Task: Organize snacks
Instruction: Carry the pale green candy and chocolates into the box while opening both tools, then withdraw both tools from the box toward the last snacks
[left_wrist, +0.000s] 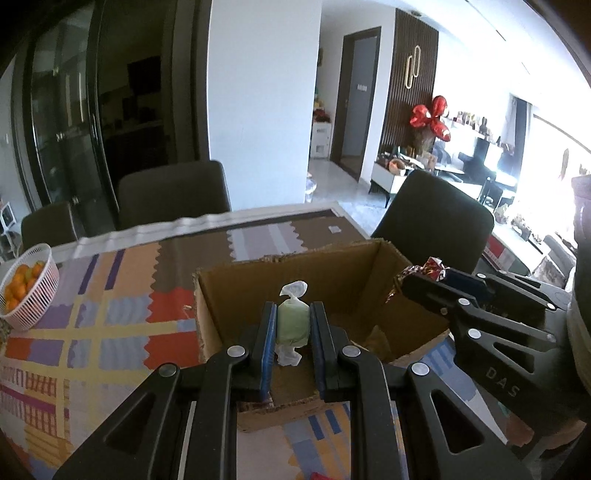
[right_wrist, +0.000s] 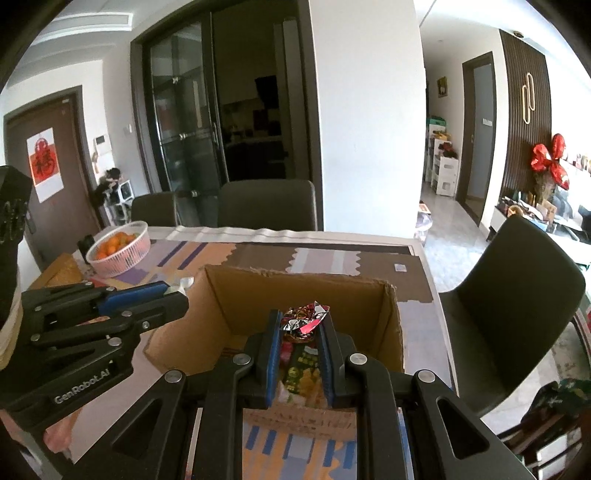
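Left claw: the left claw (left_wrist: 291, 325) is clamped on a green candy (left_wrist: 292, 324). Its two blue pads press on both sides of the candy.
Green candy: it is pale green, in a clear wrapper with a twisted white end at the top and another at the bottom. It hangs over the open box, near the box's front edge.
Right claw: the right claw (right_wrist: 301, 328) is clamped on a shiny snack pack (right_wrist: 303, 343). The pack is squeezed thin between the blue pads.
Shiny snack pack: the top is crinkled silver and red foil. Lower down it is green with yellow pictures on it. It sticks up past the claw tips and is held over the front edge of the box.
Cardboard box: a brown cardboard box (left_wrist: 332, 273) stands open on the tabletop, with rough torn top edges. In the left wrist view its floor looks mostly bare; a brown flap lies inside near the right front corner.
Where the claws are: both are at the box, side by side. From the left wrist view, the right claw comes in from the right with the foil pack at the box's right wall.
Tabletop: the tabletop (left_wrist: 110, 332) has a cloth with many colours, in blocks of red, yellow, purple and blue.
Fruit basket: a white basket (left_wrist: 31, 291) full of small orange fruits sits far off to the left, well apart from the box.
Chairs: dark chairs (left_wrist: 173, 195) stand at the far side and the right side of the tabletop.
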